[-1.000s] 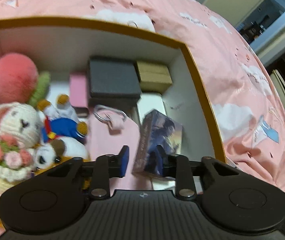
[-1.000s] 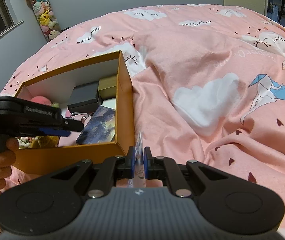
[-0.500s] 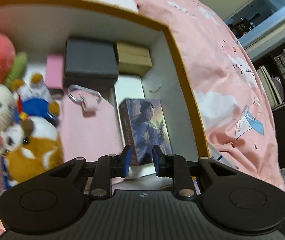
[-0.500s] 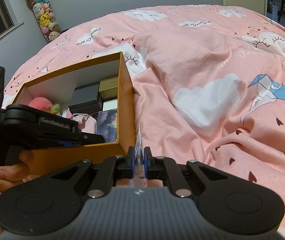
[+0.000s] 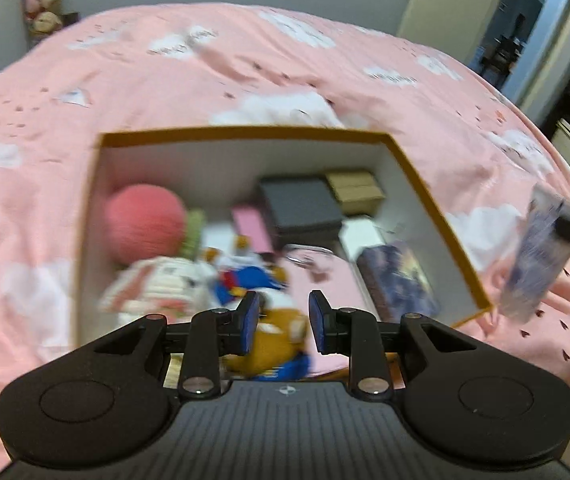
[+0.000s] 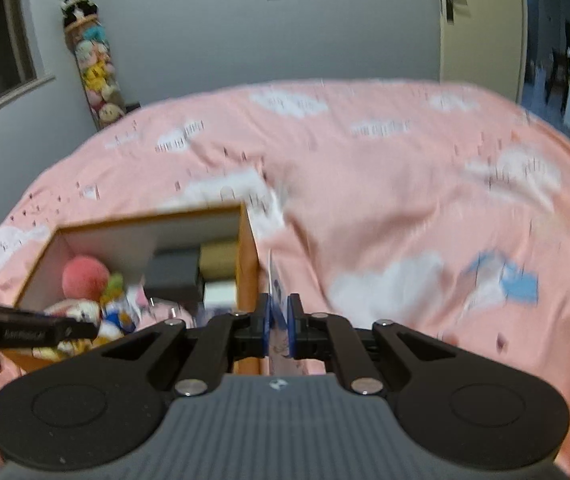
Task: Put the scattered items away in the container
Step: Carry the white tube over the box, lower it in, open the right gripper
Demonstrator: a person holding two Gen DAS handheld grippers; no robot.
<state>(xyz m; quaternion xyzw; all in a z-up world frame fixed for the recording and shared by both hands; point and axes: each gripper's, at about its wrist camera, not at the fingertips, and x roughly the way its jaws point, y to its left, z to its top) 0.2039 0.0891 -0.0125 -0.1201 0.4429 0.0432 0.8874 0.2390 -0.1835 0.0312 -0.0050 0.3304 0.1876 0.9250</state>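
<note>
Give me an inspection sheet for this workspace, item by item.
Surface: pink bedspread with cloud print, rumpled.
Job's things: open box holding plush toys, small boxes and an illustrated pack; thin card held outside the box's right wall.
Clutter: nothing seen loose on the bed.
Grippers: left hand-held gripper open, empty, above the box; right hand-held gripper shut on the card.
Cables: nothing seen clearly.
Surroundings: grey wall, hanging column of plush toys, door, shelves at right.
</note>
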